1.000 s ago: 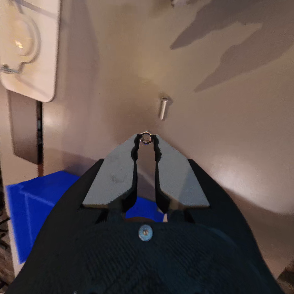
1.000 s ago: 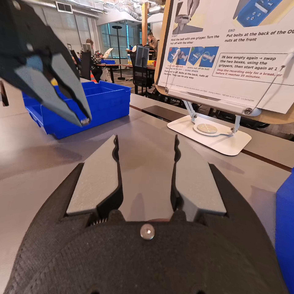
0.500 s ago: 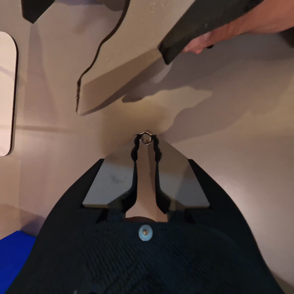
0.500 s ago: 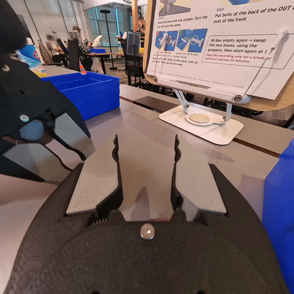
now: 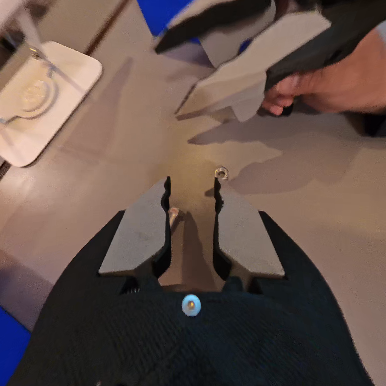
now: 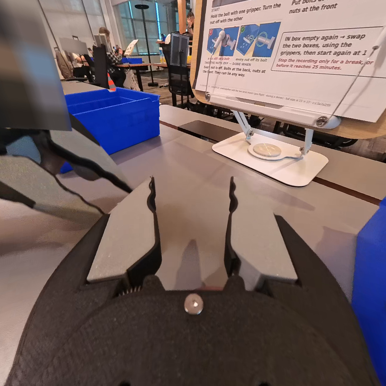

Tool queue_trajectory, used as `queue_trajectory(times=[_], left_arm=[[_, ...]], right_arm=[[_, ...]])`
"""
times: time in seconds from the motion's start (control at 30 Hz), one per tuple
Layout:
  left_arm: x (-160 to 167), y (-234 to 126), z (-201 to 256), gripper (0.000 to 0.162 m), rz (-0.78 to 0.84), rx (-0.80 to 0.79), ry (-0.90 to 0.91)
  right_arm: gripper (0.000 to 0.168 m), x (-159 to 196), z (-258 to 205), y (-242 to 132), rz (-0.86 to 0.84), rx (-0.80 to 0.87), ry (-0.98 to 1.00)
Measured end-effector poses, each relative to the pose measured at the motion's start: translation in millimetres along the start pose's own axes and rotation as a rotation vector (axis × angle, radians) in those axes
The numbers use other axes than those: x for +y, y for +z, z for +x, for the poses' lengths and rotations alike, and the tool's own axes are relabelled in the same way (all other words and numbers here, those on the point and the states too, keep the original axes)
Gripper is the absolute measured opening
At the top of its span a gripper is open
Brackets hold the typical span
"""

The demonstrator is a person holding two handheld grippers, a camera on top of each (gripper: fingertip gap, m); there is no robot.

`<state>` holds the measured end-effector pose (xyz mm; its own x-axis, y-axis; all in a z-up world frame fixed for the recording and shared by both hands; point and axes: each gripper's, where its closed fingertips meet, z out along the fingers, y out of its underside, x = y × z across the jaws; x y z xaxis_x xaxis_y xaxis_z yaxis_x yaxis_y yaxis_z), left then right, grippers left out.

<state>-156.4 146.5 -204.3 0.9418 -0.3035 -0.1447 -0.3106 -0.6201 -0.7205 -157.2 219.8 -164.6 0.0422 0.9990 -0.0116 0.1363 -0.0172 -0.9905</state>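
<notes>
My left gripper (image 5: 191,180) is open over the grey table (image 5: 292,208). A small silver nut (image 5: 222,173) sits at the tip of its right finger, loose from the grip. A silver bolt (image 5: 174,215) lies on the table between the fingers, close to the left one. My right gripper (image 6: 191,181) is open and empty, low over the table. It also shows in the left wrist view (image 5: 240,79), held by a hand (image 5: 325,92) at the upper right. The left gripper shows in the right wrist view (image 6: 69,177) at the left edge.
A blue bin (image 6: 117,119) stands at the back left of the table. Another blue bin (image 6: 371,282) is at the right edge. A white stand base (image 6: 271,160) carries a printed sheet on a board (image 6: 302,52). People sit at desks far behind.
My left gripper has opened and let go of the nut, which now sits by the right fingertip. The view has swung so the bolt is between its fingers. The right gripper has stayed open.
</notes>
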Motion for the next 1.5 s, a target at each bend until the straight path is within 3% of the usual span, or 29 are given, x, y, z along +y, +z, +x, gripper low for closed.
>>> queue_trajectory(times=[0.17, 0.3, 0.43, 0.7, 0.77, 0.8, 1.0, 1.23, 1.4, 1.5], left_arm=[[12, -39, -36, 0.056, 0.071, -0.175, -0.074], [6, -66, -50, 0.059, 0.218, -0.187, -0.184], [4, -76, -61, 0.06, 0.283, -0.16, -0.265], [6, -85, -65, 0.058, 0.322, -0.108, -0.298], [5, -88, -66, 0.057, 0.344, -0.086, -0.319], [5, -88, -67, 0.057, 0.346, -0.08, -0.327], [7, -88, -73, 0.055, 0.371, -0.072, -0.363], [-16, -85, -49, 0.046, 0.526, 0.117, -0.389], [-31, -77, -13, 0.044, 0.594, 0.32, -0.347], [-30, -69, 1, 0.045, 0.565, 0.316, -0.268]], right_arm=[[0.065, 3, -29, 3, -0.047, -0.166, -0.036], [0.044, 13, -63, 2, -0.138, -0.349, -0.158], [0.039, 18, -95, 8, -0.269, -0.491, -0.229], [0.038, 79, -100, 48, -0.7, -0.471, -0.469], [0.022, 92, -101, 50, -0.748, -0.489, -0.475], [0.013, 90, -103, 52, -0.727, -0.496, -0.447], [0.01, 78, -100, 46, -0.605, -0.489, -0.319], [0.006, -23, -99, 11, -0.123, -0.676, 0.167], [0.006, -54, -108, -4, 0.054, -0.763, 0.328], [0.006, -63, -115, -6, 0.097, -0.808, 0.403]])
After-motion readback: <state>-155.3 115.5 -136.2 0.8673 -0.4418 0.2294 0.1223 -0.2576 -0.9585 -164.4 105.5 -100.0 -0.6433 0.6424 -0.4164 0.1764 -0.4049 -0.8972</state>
